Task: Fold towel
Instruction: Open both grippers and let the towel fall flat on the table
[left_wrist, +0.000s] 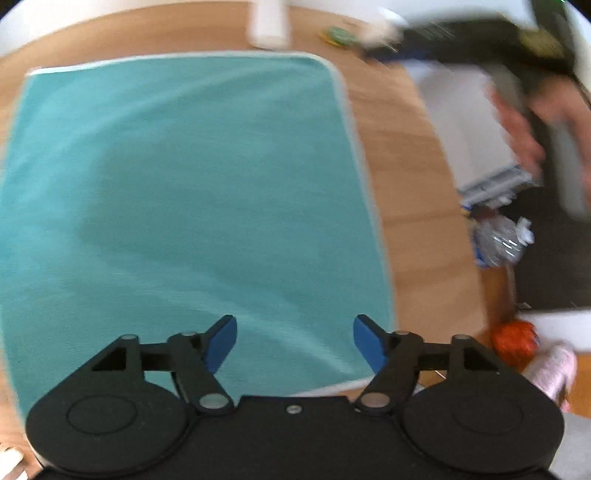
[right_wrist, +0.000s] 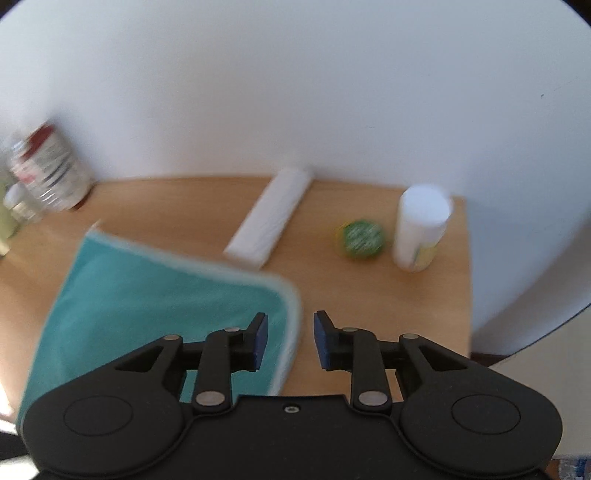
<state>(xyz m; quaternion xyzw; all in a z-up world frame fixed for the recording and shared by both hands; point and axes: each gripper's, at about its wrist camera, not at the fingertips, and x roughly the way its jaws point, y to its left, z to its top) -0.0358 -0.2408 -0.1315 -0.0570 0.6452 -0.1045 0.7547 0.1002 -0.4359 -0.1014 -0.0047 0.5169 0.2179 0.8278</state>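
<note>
A teal towel (left_wrist: 192, 192) with a pale hem lies spread flat on the wooden table (left_wrist: 406, 177). My left gripper (left_wrist: 294, 341) hovers above the towel's near edge, jaws wide open with nothing between them. In the right wrist view the same towel (right_wrist: 155, 314) shows its far right corner. My right gripper (right_wrist: 290, 339) is open over the towel's right hem, its left finger above the cloth and its right finger above bare wood. The other gripper and the hand holding it (left_wrist: 532, 122) appear blurred at the upper right of the left wrist view.
Along the wall stand a white flat pack (right_wrist: 271, 221), a green round lid (right_wrist: 360, 240) and a white tube container (right_wrist: 421, 229). Jars and bottles (right_wrist: 44, 173) crowd the far left. Off the table's right edge lie a crushed plastic bottle (left_wrist: 498, 240) and an orange object (left_wrist: 515, 341).
</note>
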